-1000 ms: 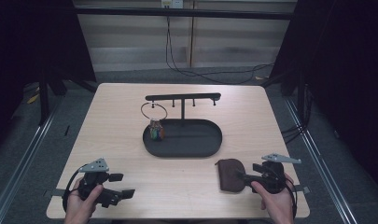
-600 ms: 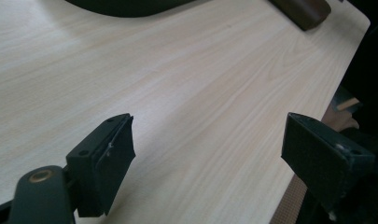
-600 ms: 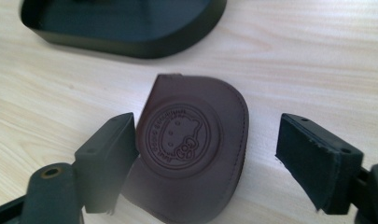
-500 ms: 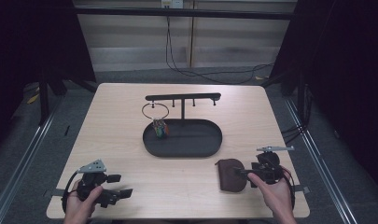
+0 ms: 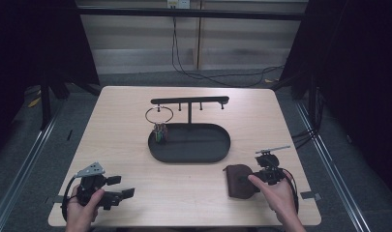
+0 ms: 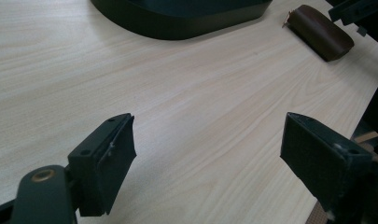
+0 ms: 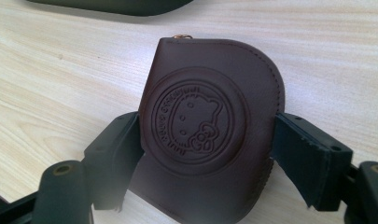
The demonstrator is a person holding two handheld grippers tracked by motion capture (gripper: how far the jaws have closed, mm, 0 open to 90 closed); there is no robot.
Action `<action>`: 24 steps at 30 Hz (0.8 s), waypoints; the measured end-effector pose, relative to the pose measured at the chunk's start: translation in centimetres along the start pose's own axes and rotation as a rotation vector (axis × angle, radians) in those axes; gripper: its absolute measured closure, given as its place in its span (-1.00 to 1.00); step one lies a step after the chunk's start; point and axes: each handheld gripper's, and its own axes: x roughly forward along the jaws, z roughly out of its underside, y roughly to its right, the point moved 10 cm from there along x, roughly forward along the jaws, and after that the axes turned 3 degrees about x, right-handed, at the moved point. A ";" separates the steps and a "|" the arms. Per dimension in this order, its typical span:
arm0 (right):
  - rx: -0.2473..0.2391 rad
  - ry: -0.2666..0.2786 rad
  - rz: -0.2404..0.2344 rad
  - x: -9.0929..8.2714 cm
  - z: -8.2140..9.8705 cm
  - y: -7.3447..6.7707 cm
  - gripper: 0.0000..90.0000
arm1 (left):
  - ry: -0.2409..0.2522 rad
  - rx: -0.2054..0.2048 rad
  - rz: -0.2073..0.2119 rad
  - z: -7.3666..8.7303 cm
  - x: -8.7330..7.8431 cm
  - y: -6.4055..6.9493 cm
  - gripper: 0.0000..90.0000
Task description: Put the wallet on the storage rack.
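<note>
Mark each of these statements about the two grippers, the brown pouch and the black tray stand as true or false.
1. The brown leather pouch sits between the right gripper's jaws. True.
2. The left gripper holds the pouch. False: its jaws are open over bare table.
3. The pouch lies inside the black tray. False: it lies on the table near the front right, apart from the tray.
4. A ring of keys hangs from the stand's bar over the tray's left end. True.
5. A round embossed emblem marks the pouch. True.
</note>
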 end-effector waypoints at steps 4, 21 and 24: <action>-0.009 -0.036 0.051 0.5 -0.1 0.6 -0.58 | -0.012 -0.001 0.000 0.1 0.1 -0.1 -0.60; 0.055 -0.167 0.032 2.4 0.1 0.3 -0.65 | -0.019 -0.021 -0.004 0.2 0.1 -0.2 -0.58; 0.077 -0.181 -0.003 2.6 0.1 0.3 -0.58 | -0.020 -0.019 -0.004 0.3 0.1 -0.3 -0.58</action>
